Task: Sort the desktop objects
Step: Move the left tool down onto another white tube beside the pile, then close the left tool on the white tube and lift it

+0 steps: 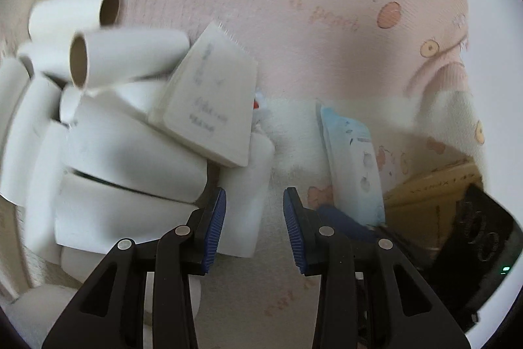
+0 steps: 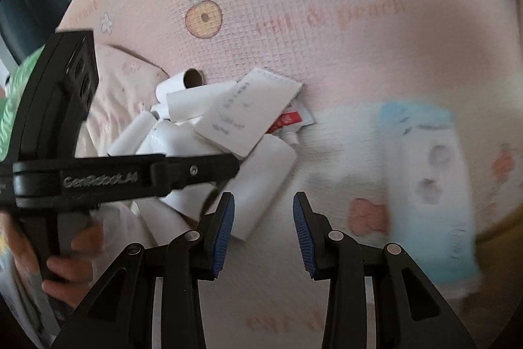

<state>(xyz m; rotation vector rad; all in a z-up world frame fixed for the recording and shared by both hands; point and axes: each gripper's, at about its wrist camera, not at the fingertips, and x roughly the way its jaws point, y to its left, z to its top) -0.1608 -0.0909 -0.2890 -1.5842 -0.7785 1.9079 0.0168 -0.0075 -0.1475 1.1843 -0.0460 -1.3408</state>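
A heap of white paper rolls (image 1: 130,152) lies on a pink cartoon-print cloth (image 1: 294,38); it also shows in the right wrist view (image 2: 170,139). A flat white packet (image 1: 209,107) leans on the heap, seen too in the right wrist view (image 2: 242,113). A pale blue and white pack (image 1: 353,159) lies to the right, blurred in the right wrist view (image 2: 431,172). My left gripper (image 1: 254,229) is open and empty just in front of the heap. My right gripper (image 2: 263,233) is open and empty, near a white roll (image 2: 261,185).
A red and white tube (image 2: 291,120) pokes out under the packet. The left tool's black body (image 2: 98,175) crosses the right wrist view at left, held by a hand. A black object (image 1: 477,234) and a tan box (image 1: 434,182) sit at the right edge.
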